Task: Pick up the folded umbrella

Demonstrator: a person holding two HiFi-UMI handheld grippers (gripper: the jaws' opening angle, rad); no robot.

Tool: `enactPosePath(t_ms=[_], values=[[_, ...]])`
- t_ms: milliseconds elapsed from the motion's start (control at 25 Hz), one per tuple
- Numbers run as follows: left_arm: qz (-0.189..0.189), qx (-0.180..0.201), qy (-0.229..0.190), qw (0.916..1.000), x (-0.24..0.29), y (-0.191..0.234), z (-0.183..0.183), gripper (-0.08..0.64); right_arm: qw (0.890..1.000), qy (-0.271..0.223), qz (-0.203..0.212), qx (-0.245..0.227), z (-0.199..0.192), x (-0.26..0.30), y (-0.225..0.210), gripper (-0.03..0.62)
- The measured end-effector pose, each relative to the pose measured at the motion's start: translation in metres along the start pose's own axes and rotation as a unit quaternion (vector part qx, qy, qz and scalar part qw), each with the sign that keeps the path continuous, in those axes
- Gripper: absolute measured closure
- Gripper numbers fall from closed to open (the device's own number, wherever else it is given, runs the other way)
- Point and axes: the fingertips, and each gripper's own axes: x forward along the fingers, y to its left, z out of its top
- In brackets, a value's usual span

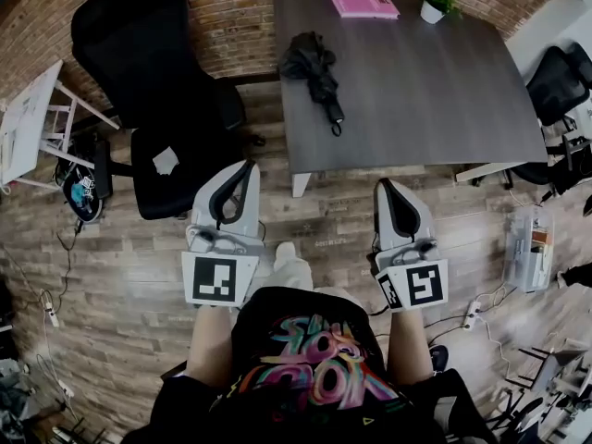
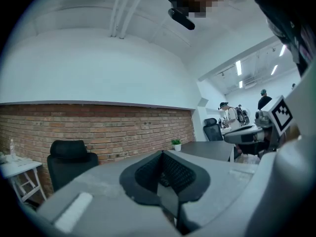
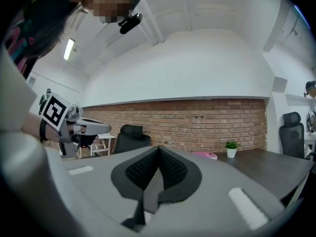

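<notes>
Umbrella, black, folded, its fabric loosely bunched [image 1: 314, 74]: it lies flat on the dark grey rectangular table [image 1: 435, 109], in the table's left part. Its handle end points toward the table's near edge. Nothing touches it. That lie suits me, I judge, since the handle and the thick middle both face my side.

Also on the table:
- flat pink book [image 1: 363, 3] at the far edge
- small green plant in a white pot [image 1: 433, 6] near the far right corner

Both are well apart from the umbrella, so neither should get in the way. A black high-backed office chair [image 1: 157, 81] stands just off the table's left side.

My left gripper [image 1: 247, 167] and right gripper [image 1: 383, 186] hang short of the table's near edge, over the wood-plank floor. They are side by side, held out level and aimed at the table. Neither is near the umbrella.

- Left fingers: pressed together at the tips, nothing between them [image 2: 162, 154].
- Right fingers: likewise closed on nothing [image 3: 158, 149].

Neither gripper view shows me the umbrella. I only get the brick wall, the chair, the plant and the table edge.

As I read it, this is the approach and no grasp has begun. One pair of fingers must part before reaching the bundle. Loose fabric may slip, so the firm handle looks like the safer hold.
</notes>
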Motion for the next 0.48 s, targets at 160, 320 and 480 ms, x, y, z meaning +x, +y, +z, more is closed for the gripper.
enactPosePath(t_ms=[160,320,480], values=[[-0.007,0.000,0.000,1.0000,0.016,0.027,-0.002,0.558,1.000,0.001,-0.008,-0.003,0.002,0.028,0.002,0.592],[-0.018,-0.003,0.001,0.9998,0.025,0.042,-0.006,0.558,1.000,0.006,-0.021,-0.005,0.001,0.043,0.003,0.592],[-0.018,-0.013,-0.003,0.9997,0.031,0.052,-0.009,0.558,1.000,0.017,-0.025,-0.008,-0.002,0.052,0.005,0.592]])
